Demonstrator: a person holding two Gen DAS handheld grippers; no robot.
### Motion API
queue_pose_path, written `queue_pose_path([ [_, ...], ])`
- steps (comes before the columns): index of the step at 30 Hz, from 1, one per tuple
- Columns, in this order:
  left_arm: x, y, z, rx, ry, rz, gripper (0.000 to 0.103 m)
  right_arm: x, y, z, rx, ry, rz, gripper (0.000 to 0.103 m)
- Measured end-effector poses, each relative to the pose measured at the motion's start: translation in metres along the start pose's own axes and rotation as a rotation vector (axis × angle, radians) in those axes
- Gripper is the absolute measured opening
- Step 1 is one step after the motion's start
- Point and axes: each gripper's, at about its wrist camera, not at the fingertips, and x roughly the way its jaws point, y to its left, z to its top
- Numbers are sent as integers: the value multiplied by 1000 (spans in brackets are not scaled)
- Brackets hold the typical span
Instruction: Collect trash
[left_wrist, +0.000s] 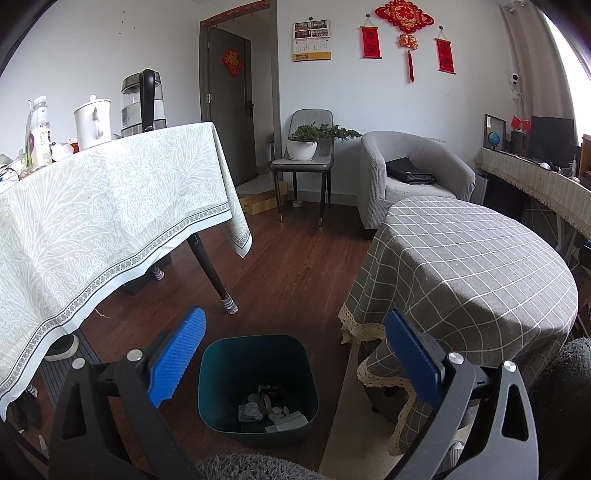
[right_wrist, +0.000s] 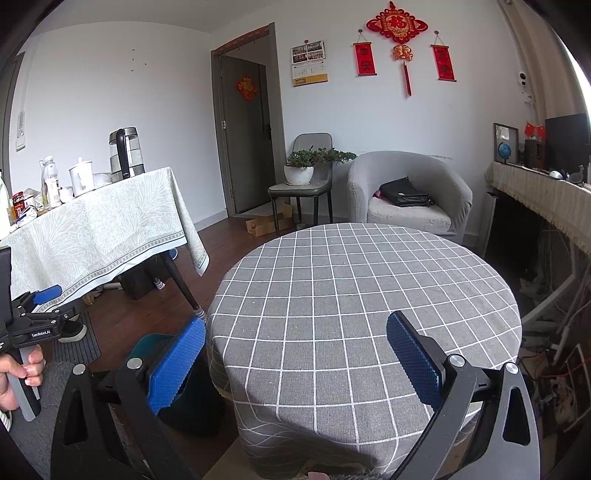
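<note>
A dark teal trash bin (left_wrist: 258, 384) stands on the wooden floor beside the round table. Crumpled paper and wrappers (left_wrist: 271, 410) lie in its bottom. My left gripper (left_wrist: 295, 354) is open and empty, held above the bin with its blue pads (left_wrist: 177, 356) spread to either side. My right gripper (right_wrist: 295, 360) is open and empty over the near edge of the round table's grey checked cloth (right_wrist: 365, 291). The bin's rim (right_wrist: 147, 345) shows behind my right gripper's left finger. The left gripper (right_wrist: 48, 299), held by a hand, shows at the far left of the right wrist view.
A table with a pale green patterned cloth (left_wrist: 103, 221) stands at the left, bearing a kettle (left_wrist: 143, 101), a white jug and bottles. A grey armchair (left_wrist: 413, 177) with a black bag, a chair with a potted plant (left_wrist: 306, 147) and a sideboard (left_wrist: 535, 184) stand beyond.
</note>
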Motion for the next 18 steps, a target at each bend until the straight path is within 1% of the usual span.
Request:
queue_pose_path([
  [18, 1, 0, 0, 2, 3, 0, 99, 1, 0, -2, -4, 1, 0, 99],
])
